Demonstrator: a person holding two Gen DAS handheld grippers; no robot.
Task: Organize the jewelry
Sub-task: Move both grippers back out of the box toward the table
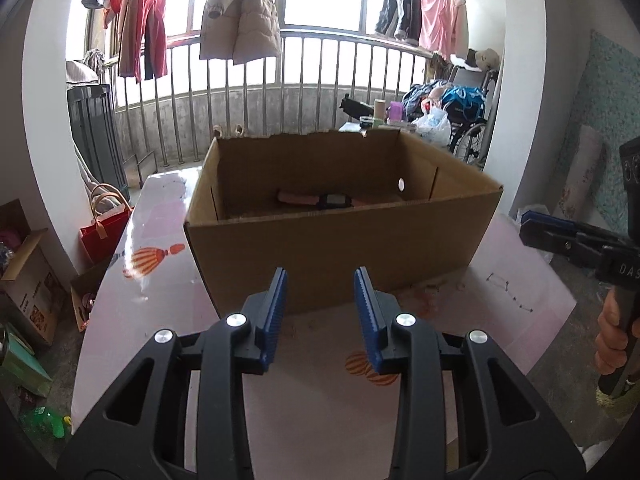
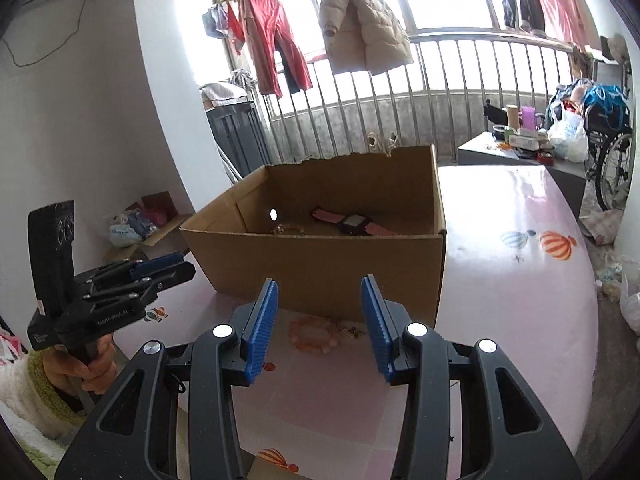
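From the left wrist: left gripper [image 1: 320, 312] parted, nothing between the blue pads, aimed at the near wall of the cardboard box [image 1: 336, 256]. Box open-topped on the pink table [image 1: 320, 420], likely the collecting place, with a pink-strapped watch [image 1: 320, 199] lying inside. Thin chain necklace [image 1: 508, 294] loose on the table right of the box, not yet gathered. Right gripper [image 1: 532, 228] off to the right, apart from everything.

From the right wrist: right gripper [image 2: 320, 328] likewise parted and empty, pointed at a peach bead bracelet [image 2: 316, 336] lying just before the box wall, probably the next pick. Watch [image 2: 352, 224] and a small gold piece [image 2: 288, 230] resting inside. Left gripper [image 2: 164, 268] at the left, carrying nothing visible.
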